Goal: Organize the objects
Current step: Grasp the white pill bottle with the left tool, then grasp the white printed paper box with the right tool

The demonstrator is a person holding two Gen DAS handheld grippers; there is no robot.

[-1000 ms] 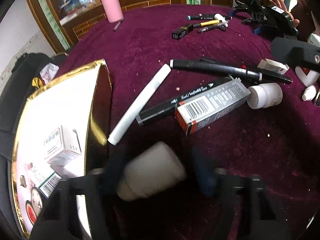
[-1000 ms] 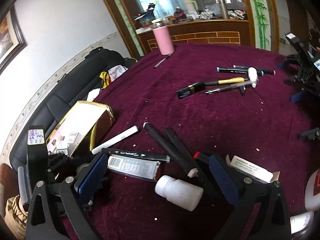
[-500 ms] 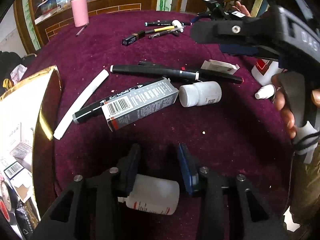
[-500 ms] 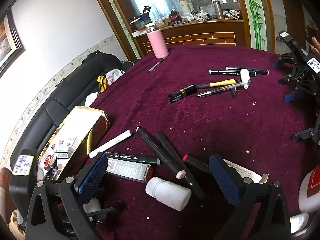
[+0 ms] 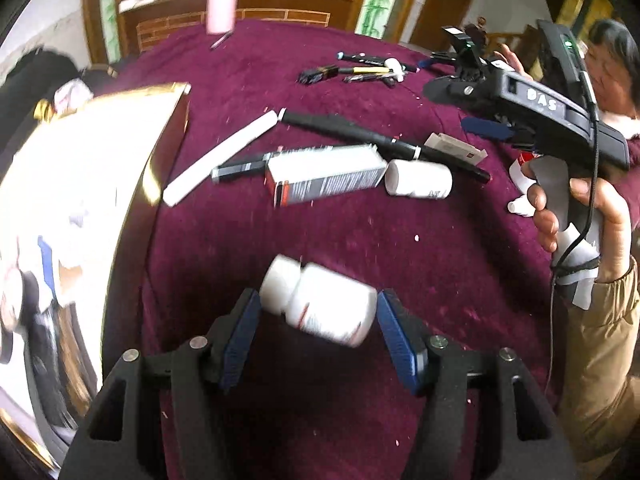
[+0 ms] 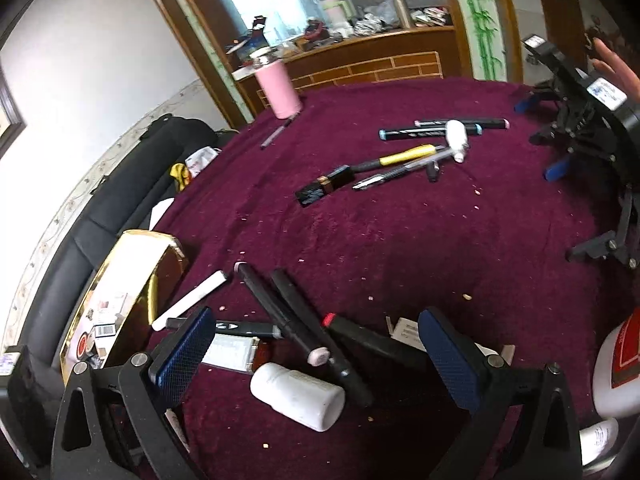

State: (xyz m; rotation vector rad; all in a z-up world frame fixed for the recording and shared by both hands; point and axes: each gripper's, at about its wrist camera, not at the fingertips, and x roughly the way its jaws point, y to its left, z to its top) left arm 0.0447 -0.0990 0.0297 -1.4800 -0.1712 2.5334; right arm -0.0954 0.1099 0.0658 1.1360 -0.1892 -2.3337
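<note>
In the left wrist view a white pill bottle (image 5: 320,308), blurred and tilted, hangs lengthwise between the blue pads of my left gripper (image 5: 318,316). Its jaws are opening and the pads no longer clamp it. It is above the purple tablecloth (image 5: 400,240), just right of the gold-rimmed box (image 5: 176,120). My right gripper (image 6: 316,320) stands open low over a second white bottle (image 6: 298,396) that lies on its side, with nothing held. Black markers (image 6: 280,312) and a grey carton (image 6: 232,354) lie under its fingers.
A white stick (image 5: 220,158), a grey carton (image 5: 326,180) and a white bottle (image 5: 418,179) lie mid-table. Pens and a lipstick (image 6: 400,160) sit farther back, near a pink tumbler (image 6: 278,90). A person's hand (image 5: 576,216) holds the right tool. Another gripper set (image 6: 580,120) stands at the far right.
The left gripper swung towards the gold box and rose a little. Its jaws went from a narrow grip on the bottle to wider, and the bottle now lies tilted between them. The right gripper shifted slightly.
</note>
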